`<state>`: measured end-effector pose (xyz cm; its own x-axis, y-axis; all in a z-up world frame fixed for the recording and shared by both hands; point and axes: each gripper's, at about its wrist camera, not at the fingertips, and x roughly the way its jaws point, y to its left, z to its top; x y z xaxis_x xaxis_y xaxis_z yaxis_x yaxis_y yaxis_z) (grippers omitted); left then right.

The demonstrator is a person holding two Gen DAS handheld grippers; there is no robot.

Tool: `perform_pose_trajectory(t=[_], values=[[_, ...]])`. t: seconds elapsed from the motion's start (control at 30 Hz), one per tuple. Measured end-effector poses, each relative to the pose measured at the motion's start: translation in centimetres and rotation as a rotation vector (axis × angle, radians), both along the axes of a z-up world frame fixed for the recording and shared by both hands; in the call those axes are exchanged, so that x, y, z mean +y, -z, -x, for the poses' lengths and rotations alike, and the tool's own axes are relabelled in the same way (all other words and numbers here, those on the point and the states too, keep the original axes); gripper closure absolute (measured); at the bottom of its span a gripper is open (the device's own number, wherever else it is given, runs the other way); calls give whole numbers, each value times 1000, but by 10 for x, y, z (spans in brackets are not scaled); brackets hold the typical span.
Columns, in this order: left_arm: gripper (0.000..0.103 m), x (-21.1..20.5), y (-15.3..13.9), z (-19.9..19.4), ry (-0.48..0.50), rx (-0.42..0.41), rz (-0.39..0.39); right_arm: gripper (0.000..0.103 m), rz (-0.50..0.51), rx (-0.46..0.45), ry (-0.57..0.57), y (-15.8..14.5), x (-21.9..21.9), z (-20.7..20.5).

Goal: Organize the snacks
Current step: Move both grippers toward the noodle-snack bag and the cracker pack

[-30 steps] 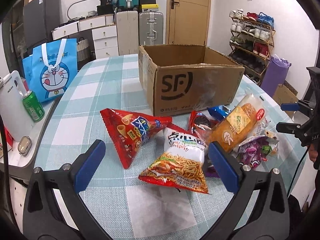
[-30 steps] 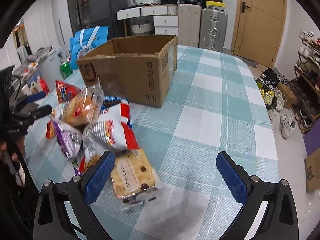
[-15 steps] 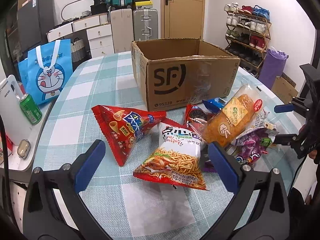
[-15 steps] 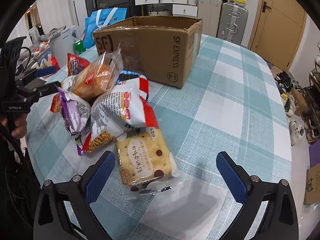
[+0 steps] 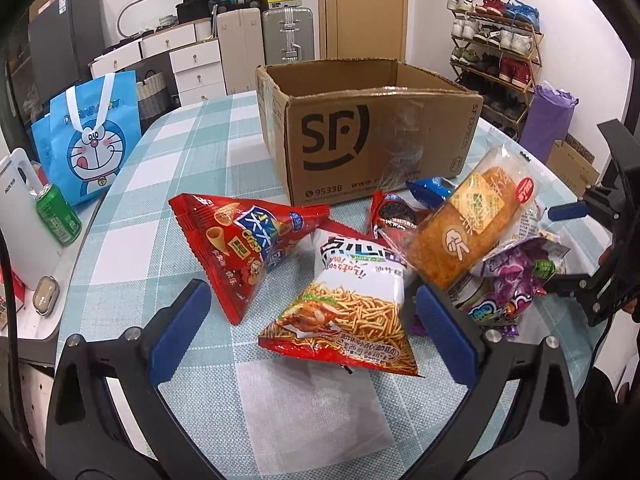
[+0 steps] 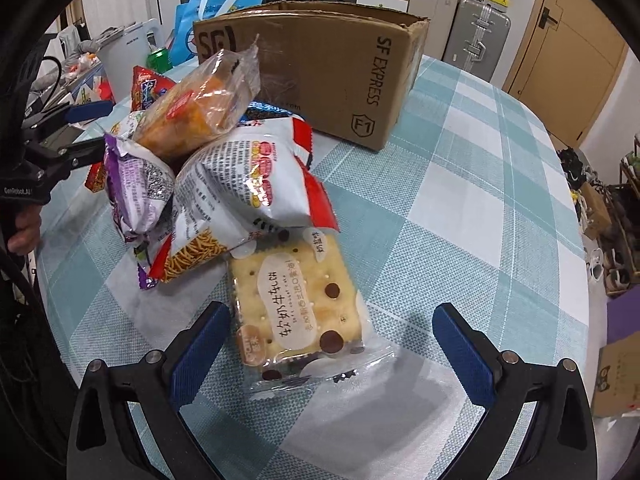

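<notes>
Crinkling glossy pouches point(image 5: 344, 304) (boxy cardboard point(image 5: 376, 136))

Beyond the left jaws, a wooden door point(image 5: 362, 8) stands in a white wall point(image 5: 432, 20), suitcases point(image 5: 286, 36) and white drawers point(image 5: 188, 64) to its left, a shoe rack point(image 5: 496, 60) right.

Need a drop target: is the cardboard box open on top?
Open: the cardboard box stands upright, no flaps over its top, inner walls visible.
</notes>
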<state>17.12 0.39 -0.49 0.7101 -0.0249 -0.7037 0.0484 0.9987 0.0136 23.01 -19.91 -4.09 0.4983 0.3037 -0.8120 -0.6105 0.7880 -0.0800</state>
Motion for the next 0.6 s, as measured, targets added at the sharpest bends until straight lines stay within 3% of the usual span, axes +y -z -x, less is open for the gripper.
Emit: perform_pose_trajectory(t=[0.43,0.53,0.6], values=[[1,-4,12,-5,19,26,-1,1,-16,-6,34,1,-4,-10],[1,-4,13,-6,21,28,-2,3,-22,-10,23,0,-1,-6],[1,-4,14,-8,21,29,-3,12,-27,-13,14,-1,1,-5]])
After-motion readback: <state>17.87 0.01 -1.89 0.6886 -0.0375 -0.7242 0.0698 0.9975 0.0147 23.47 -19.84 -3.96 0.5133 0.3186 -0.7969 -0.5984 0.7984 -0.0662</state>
